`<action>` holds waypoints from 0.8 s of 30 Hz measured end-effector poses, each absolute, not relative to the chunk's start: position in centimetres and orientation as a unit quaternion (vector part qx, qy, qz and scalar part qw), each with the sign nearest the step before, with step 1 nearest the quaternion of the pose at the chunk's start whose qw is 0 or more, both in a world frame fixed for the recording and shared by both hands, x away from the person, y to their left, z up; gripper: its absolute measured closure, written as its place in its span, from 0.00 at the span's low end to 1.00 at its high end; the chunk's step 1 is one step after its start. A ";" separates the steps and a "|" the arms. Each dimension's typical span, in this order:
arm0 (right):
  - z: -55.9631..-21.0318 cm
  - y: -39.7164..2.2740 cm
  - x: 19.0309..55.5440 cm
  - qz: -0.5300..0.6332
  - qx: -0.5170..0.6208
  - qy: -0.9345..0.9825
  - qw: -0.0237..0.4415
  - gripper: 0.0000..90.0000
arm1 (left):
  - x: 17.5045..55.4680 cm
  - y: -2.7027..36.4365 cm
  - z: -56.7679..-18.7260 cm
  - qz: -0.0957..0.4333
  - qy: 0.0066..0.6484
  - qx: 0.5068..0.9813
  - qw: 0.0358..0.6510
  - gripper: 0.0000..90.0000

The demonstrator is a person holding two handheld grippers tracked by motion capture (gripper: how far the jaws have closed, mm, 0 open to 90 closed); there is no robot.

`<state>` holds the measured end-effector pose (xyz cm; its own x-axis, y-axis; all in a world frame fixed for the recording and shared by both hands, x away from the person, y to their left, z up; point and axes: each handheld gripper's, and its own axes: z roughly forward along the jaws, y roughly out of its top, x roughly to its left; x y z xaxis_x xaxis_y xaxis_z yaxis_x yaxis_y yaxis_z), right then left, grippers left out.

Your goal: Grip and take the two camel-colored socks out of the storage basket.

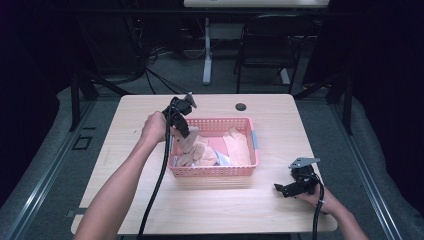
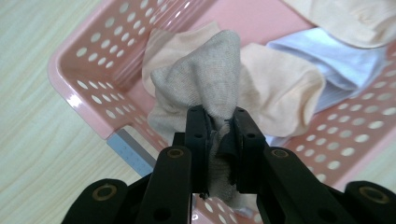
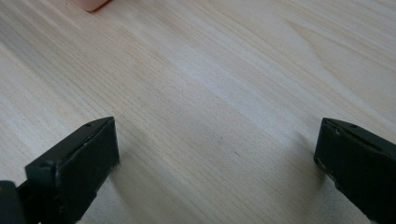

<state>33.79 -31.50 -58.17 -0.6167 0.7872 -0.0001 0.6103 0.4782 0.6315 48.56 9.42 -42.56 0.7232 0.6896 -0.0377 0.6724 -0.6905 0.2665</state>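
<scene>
A pink perforated basket (image 1: 249,150) stands mid-table with several socks in it, beige, peach and white. My left gripper (image 1: 186,134) hangs over the basket's left end, shut on a grey-beige sock (image 2: 201,79) that dangles from its jaws above the basket (image 2: 88,93). Below it lie a peach sock (image 2: 280,84) and a white one (image 2: 341,60). My right gripper (image 1: 281,189) rests low on the table near the front right, open, with bare wood (image 3: 210,121) between its wide-set jaws.
The wooden table (image 1: 150,200) has a round cable hole (image 1: 241,107) at the back. A black chair (image 1: 270,45) and a white table leg (image 1: 207,55) stand behind it. A corner of the basket (image 3: 91,4) shows at the top of the right gripper view.
</scene>
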 end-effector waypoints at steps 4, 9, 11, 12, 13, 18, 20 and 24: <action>-58.2 -31.5 33.8 0.303 0.413 0.846 0.146 0.00 | 48.1 9.0 -40.5 0.045 0.358 0.924 0.130 0.88; -58.2 -31.5 33.8 0.303 0.413 0.846 0.147 0.00 | 47.8 8.9 -39.1 0.046 0.347 0.927 0.135 0.88; -58.2 -31.5 33.8 0.304 0.414 0.845 0.147 0.00 | 47.6 8.8 -38.5 0.050 0.344 0.928 0.131 0.88; -58.2 -31.5 33.8 0.304 0.414 0.845 0.147 0.00 | 47.6 8.8 -38.5 0.050 0.344 0.928 0.131 0.88; -58.2 -31.5 33.8 0.304 0.415 0.845 0.148 0.00 | 47.5 8.7 -38.1 0.050 0.344 0.928 0.134 0.88; -58.2 -31.4 33.8 0.304 0.415 0.844 0.149 0.00 | 47.4 8.8 -36.9 0.059 0.342 0.928 0.135 0.88; -58.2 -31.4 33.8 0.304 0.416 0.844 0.149 0.00 | 47.3 8.8 -36.3 0.060 0.341 0.928 0.138 0.88; -58.2 -31.4 33.8 0.303 0.416 0.844 0.149 0.00 | 47.0 9.3 -35.4 0.066 0.341 0.927 0.141 0.88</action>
